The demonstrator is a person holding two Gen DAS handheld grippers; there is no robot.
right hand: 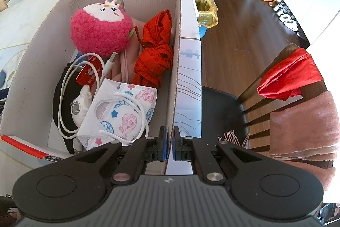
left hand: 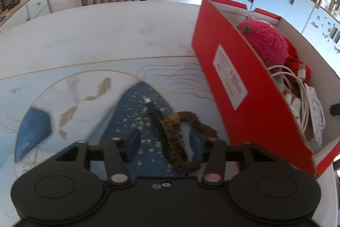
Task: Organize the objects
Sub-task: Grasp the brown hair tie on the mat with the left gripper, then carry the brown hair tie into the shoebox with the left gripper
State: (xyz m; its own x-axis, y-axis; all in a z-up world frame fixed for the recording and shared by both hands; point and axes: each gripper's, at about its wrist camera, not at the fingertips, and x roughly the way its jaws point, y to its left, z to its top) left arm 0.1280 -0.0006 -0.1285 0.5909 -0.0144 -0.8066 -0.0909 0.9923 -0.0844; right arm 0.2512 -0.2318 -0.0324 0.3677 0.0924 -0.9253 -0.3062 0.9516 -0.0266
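- Most of the sorting looks done: the red box on the table already holds a pink plush toy, a knotted red cloth, a white cable, a printed face mask and a red card.
- Left to put away, as far as I can judge, are two things on the fish-patterned mat, just left of the box: a brown scrunchie and a black pen, which lies against the scrunchie's left side.
- The left gripper points steeply down over the mat, its jaws at a middling width. The right finger stands inside the scrunchie's ring and the left finger on bare mat, so the scrunchie's left band and the pen's near end lie between them; no pad presses on either yet.
- The right gripper tilts steeply down at the near right corner of the box, jaws narrow and pinching the right cardboard wall, seemingly steadying the box.
- A chair draped with cloth stands to the right.
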